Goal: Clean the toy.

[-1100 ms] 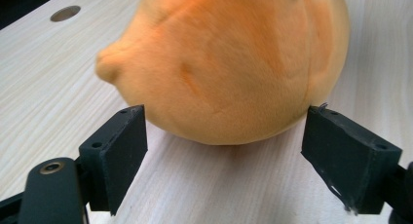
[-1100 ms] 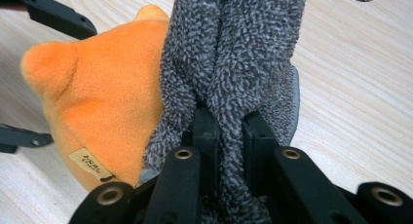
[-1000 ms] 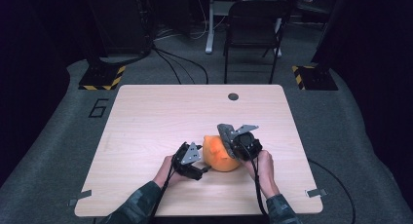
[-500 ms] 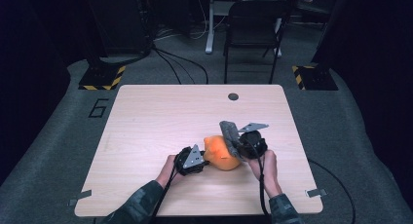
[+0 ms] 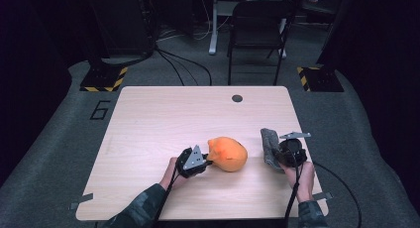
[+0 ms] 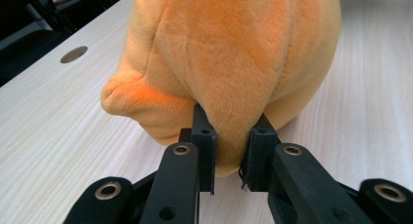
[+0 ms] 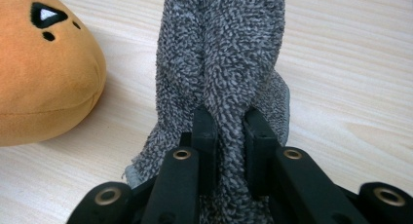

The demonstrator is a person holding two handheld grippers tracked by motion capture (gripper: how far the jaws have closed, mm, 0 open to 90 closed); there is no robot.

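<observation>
On the wooden table (image 5: 148,119), the left gripper (image 5: 207,162), its fingers just closing, is pinching the orange plush toy (image 5: 228,152) at center frame, while the right gripper (image 5: 275,156) is clenching the grey cloth (image 5: 268,142) well apart at right.

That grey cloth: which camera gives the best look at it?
The right gripper view: the grey cloth fills its middle, nubby weave plain, pinched between the jaws of the right gripper. The high view shows it small, right of the orange plush toy. The left gripper view looks at the toy instead.

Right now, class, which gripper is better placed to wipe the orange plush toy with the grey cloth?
Right. The right gripper is already shut on the grey cloth beside the orange plush toy, while the left gripper pinches the toy, likely steadying it.
</observation>
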